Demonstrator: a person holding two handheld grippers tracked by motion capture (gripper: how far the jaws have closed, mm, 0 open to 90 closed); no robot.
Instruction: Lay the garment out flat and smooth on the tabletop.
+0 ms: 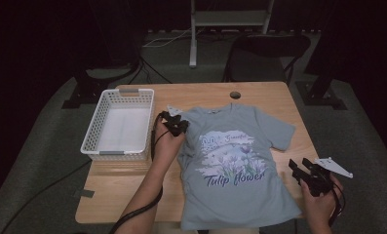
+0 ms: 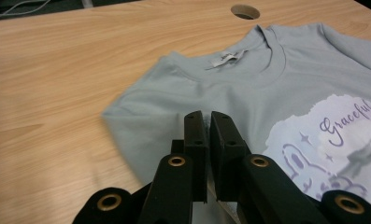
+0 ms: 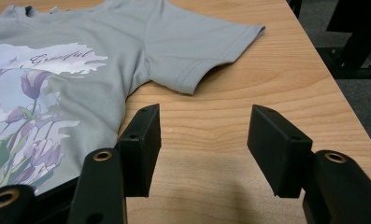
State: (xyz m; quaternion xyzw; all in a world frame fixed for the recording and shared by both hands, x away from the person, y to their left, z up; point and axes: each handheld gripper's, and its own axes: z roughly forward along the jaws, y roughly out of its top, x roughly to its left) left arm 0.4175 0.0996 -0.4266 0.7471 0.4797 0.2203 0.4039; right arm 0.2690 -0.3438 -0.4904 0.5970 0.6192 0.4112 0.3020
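Dark flooring surrounded the wooden table (image 1: 132, 190), where a light blue T-shirt (image 1: 240, 195) printed "Graceful" and "Tulip flower" lay flat beside a white basket (image 1: 94, 131). At its folded-in sleeve the left gripper (image 2: 206, 122) pinched the cloth. Beside the hem, the right gripper (image 3: 203, 140) stood spread wide over bare wood.

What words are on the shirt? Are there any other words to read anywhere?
"Graceful": purple script at the top of the print on the t-shirt.
"Tulip flower": purple letters across the bottom of the same print.
Neck label: white, its marks too small to read.
Nothing else carries readable text.
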